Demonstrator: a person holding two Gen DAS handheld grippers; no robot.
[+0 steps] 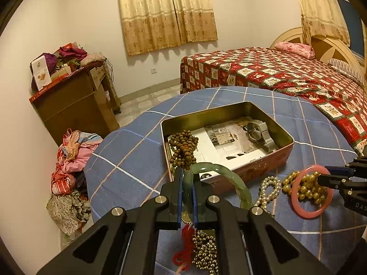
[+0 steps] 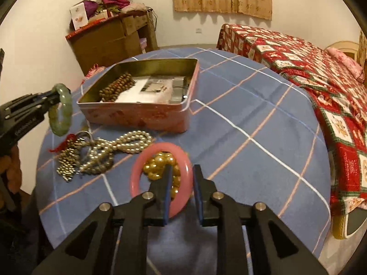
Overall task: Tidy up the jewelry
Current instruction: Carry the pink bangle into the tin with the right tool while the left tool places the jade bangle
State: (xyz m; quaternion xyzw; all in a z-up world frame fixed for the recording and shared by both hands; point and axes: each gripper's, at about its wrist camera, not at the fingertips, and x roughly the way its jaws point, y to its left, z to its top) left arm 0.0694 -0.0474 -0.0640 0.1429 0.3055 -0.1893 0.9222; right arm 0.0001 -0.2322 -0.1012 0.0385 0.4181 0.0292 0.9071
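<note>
Left gripper (image 1: 188,183) pinches a green jade bangle (image 1: 226,174) above the checked tablecloth (image 2: 252,119).
The right gripper (image 2: 182,178), jaws apart, straddles the pink bangle's (image 2: 140,160) rim beside gold beads (image 2: 158,162); beyond, the open tin (image 2: 137,114) holds brown beads (image 1: 183,146).

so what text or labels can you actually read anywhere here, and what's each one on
"DAS": pale letters on the black body of the right gripper, cut off at the frame edge.
Embossed lettering on the side of the left gripper: too blurred to read.
Printed paper lining the tin: too small to read.
White card on the cluttered cabinet: too small to read.
</note>
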